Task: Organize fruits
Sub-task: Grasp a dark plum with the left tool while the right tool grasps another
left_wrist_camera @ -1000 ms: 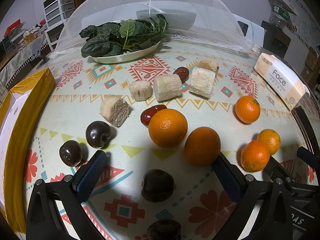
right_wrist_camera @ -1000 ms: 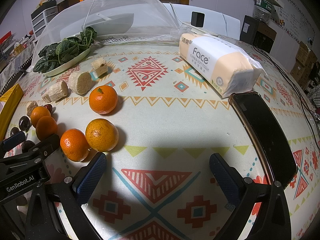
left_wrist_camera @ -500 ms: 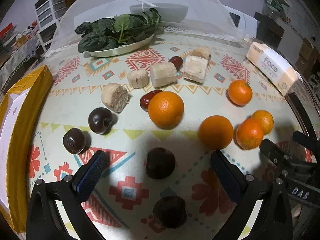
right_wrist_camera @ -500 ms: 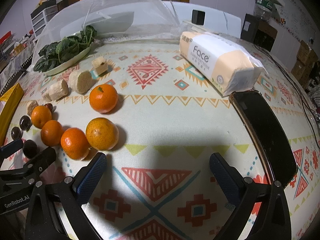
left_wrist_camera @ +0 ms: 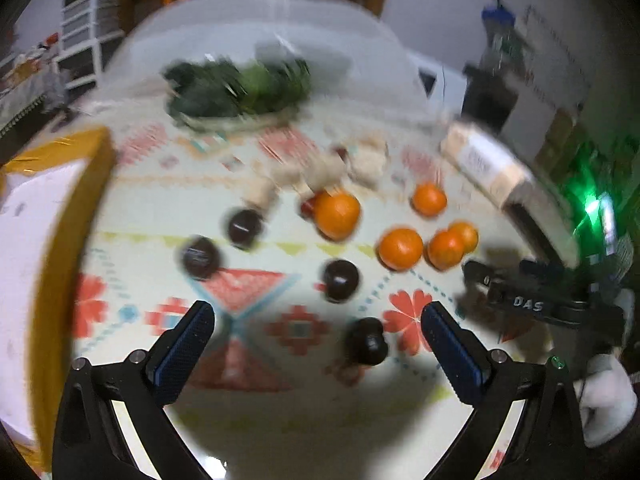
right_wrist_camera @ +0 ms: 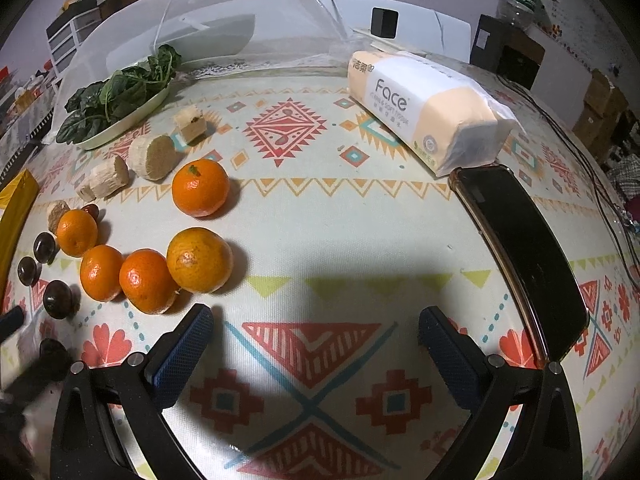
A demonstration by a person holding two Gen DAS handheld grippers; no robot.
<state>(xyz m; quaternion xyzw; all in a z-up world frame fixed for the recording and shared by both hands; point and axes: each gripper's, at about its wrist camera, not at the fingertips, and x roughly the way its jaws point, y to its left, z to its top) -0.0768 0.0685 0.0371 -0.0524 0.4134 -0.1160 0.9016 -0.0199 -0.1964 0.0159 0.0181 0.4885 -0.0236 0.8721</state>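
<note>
Several oranges lie on the patterned tablecloth: three touch in a row (right_wrist_camera: 148,280) and one sits farther back (right_wrist_camera: 200,188). In the blurred left wrist view the oranges (left_wrist_camera: 400,248) sit mid-right. Several dark chestnuts (left_wrist_camera: 340,278) lie in front of them, one (left_wrist_camera: 366,342) between my left fingers' line. My left gripper (left_wrist_camera: 318,344) is open and empty above the table. My right gripper (right_wrist_camera: 316,344) is open and empty, its left fingertip (right_wrist_camera: 192,332) just in front of the orange row. Pale sugarcane chunks (right_wrist_camera: 154,156) and red dates (left_wrist_camera: 310,206) lie behind.
A plate of spinach (right_wrist_camera: 116,108) sits under a mesh food cover (right_wrist_camera: 240,28) at the back. A tissue pack (right_wrist_camera: 420,112) and a black phone (right_wrist_camera: 524,256) lie at the right. A yellow box (left_wrist_camera: 56,240) borders the left.
My left gripper has pulled back and up quickly, blurring its view; the fruit now looks smaller and farther. One orange now rests against the pair at the right. My right gripper has barely moved.
</note>
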